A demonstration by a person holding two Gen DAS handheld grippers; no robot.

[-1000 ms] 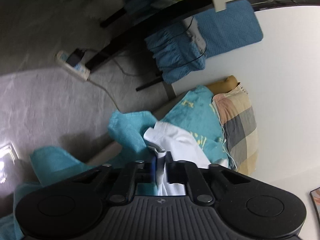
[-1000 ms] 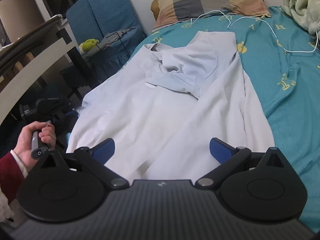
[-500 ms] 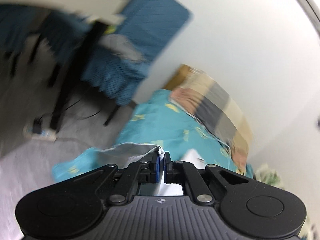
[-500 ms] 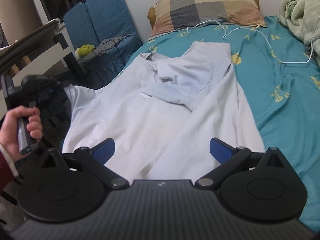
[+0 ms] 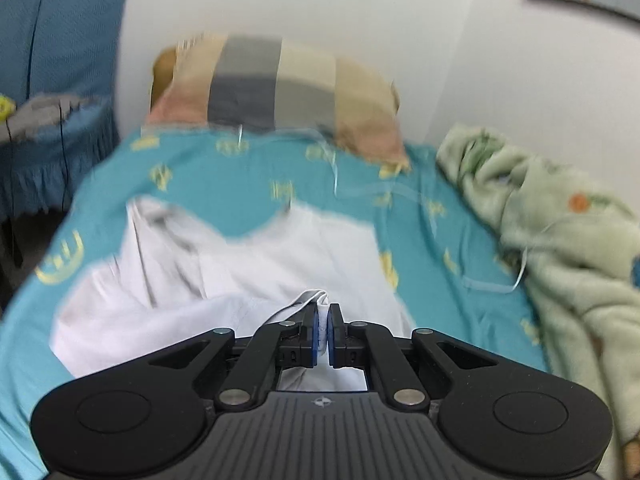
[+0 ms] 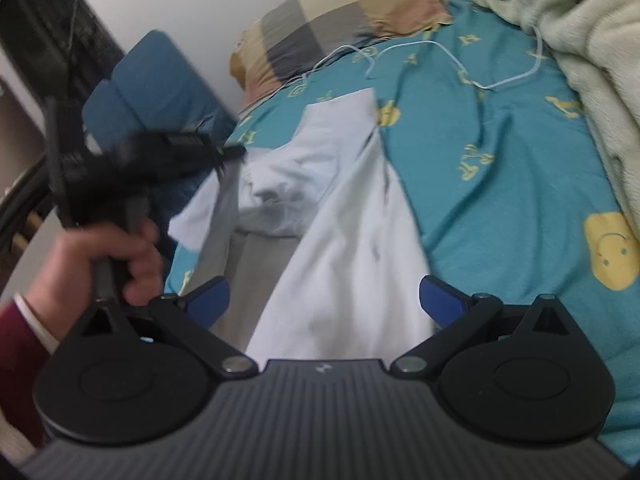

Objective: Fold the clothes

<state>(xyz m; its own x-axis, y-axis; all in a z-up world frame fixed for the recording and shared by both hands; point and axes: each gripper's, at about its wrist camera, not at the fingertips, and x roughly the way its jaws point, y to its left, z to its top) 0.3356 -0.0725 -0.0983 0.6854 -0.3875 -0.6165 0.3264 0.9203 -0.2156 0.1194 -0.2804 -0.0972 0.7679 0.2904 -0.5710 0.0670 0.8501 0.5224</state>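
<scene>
Shirt edge pinched in the left gripper (image 5: 323, 326), lifted over the bed (image 6: 500, 128).
Shirt (image 6: 340, 240) lies lengthwise toward the pillow (image 6: 340, 12); the clamped left edge likely folds across to the right, while the right gripper (image 6: 324, 300) hovers spread wide and empty above the hem.

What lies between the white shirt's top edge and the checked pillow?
Only teal patterned bedsheet crossed by a thin white cable, between white shirt and checked pillow, in the right wrist view.
</scene>
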